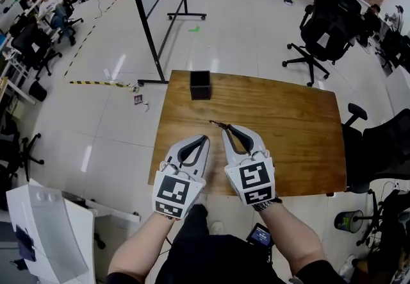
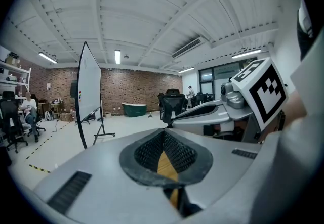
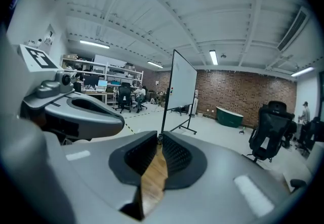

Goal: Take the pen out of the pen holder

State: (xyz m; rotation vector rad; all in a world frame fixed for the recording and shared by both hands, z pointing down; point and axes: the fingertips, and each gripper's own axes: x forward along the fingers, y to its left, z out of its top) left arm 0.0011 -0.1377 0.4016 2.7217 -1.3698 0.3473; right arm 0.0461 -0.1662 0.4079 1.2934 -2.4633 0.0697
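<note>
The thin dark pen (image 1: 216, 124) looks already out of the black square pen holder (image 1: 200, 84) at upper centre, pinched in the closed tips of the right gripper (image 1: 224, 127) over the brown wooden table (image 1: 295, 129). The left gripper (image 1: 205, 138), its 2 jaws together on nothing, sits just beside; at most, setting the pen down remains.

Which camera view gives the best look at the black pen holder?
The head view: the black pen holder stands whole and unblocked near the far edge of the table. The left gripper view and the right gripper view show none of it; both look over their jaws into the room.
</note>
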